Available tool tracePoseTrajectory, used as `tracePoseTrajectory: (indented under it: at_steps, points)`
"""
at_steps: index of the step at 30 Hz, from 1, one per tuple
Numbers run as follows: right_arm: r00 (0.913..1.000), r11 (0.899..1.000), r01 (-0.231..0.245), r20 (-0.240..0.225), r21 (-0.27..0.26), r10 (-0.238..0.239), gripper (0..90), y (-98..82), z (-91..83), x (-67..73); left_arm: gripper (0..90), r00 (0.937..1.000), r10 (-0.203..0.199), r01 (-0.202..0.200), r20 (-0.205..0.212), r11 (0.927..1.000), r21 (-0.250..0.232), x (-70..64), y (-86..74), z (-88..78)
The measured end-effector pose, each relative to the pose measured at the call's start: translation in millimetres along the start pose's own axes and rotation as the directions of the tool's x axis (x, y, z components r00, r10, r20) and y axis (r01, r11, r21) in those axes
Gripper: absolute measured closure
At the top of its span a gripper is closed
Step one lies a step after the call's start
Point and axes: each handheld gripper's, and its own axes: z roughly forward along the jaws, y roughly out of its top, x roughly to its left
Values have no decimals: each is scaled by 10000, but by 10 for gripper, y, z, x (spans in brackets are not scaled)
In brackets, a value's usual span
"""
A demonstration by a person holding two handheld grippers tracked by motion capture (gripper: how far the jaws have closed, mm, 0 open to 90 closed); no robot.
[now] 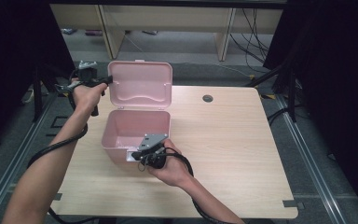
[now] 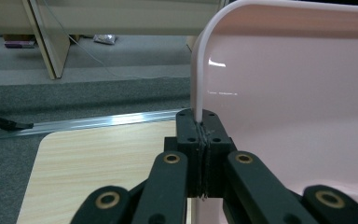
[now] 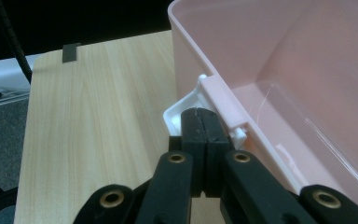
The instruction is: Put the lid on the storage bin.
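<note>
Wooden table [image 1: 223, 140], open pink box [image 1: 135, 128]

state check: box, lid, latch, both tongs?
pink box: open, upright on the table, nothing visible inside
lid: raised, standing upright behind the box
white latch: flipped out from the box's front wall
left tongs: shut on the lid's side edge
right tongs: shut on the white latch
</note>
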Motion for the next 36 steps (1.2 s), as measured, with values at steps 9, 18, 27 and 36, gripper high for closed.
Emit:
tracePoseTrajectory:
  at_steps: [9, 18, 27, 36]
  points:
    - [10000, 10000, -51, -7, -16, 51, 900, -1, 3, 2, 886, 10000, 61, -61, 28, 9997, -230, -10, -21, -64]
    - [10000, 9999, -96, -20, -34, 96, 900, 4, 6, -7, 886, 9998, 196, -195, 16, 9991, -373, -24, -47, -115]
    - [9999, 9998, -113, 16, -147, 114, 900, 6, 17, -16, 887, 9995, 305, -305, -18, 9980, -551, -38, -82, -158]
    - [9997, 9996, 214, 74, -179, -213, 900, 17, 19, -47, 886, 9994, 339, -342, -46, 9966, -755, -38, -124, -197]
